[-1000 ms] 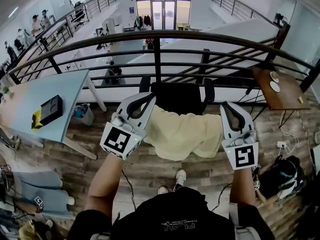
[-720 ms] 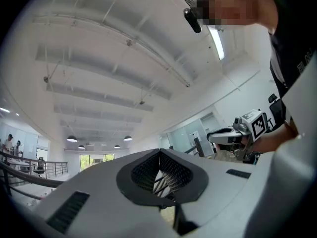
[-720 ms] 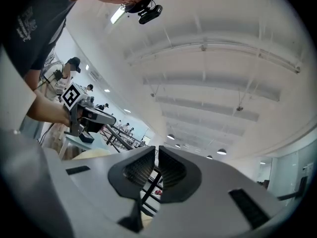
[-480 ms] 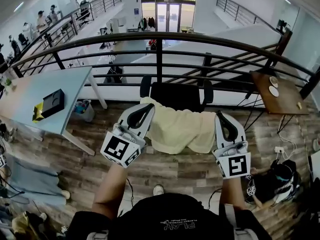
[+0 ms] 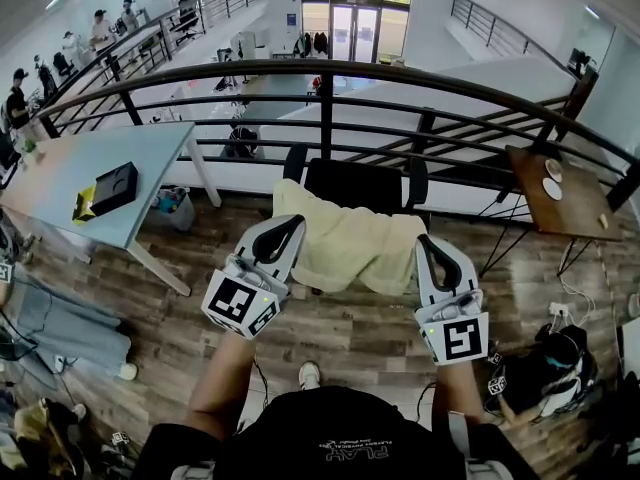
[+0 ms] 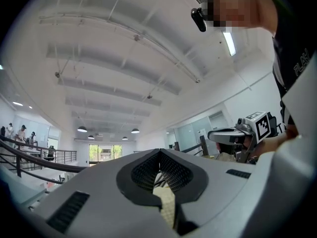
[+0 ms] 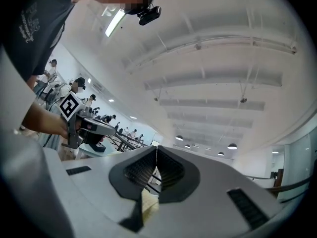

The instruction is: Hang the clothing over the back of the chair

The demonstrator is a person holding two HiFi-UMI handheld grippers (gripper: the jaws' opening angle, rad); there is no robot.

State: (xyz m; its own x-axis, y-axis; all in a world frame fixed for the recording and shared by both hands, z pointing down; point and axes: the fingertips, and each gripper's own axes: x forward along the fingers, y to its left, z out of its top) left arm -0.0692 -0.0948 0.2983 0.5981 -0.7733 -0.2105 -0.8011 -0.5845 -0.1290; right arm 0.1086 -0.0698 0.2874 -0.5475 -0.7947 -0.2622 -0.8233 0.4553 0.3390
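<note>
A pale yellow garment is stretched between my two grippers and lies over the near part of a black office chair in front of the railing. My left gripper is shut on the garment's left edge, and a strip of yellow cloth shows between its closed jaws in the left gripper view. At the garment's right edge my right gripper is shut on it too, with cloth under its jaws in the right gripper view. Both grippers point slightly upward.
A dark metal railing runs behind the chair. A light blue table with a black box stands at the left, and a brown side table at the right. Bags lie on the wooden floor at the right.
Both grippers have come back toward me and a little lower, still holding the garment. The cloth now sits higher against the chair and covers more of it.
</note>
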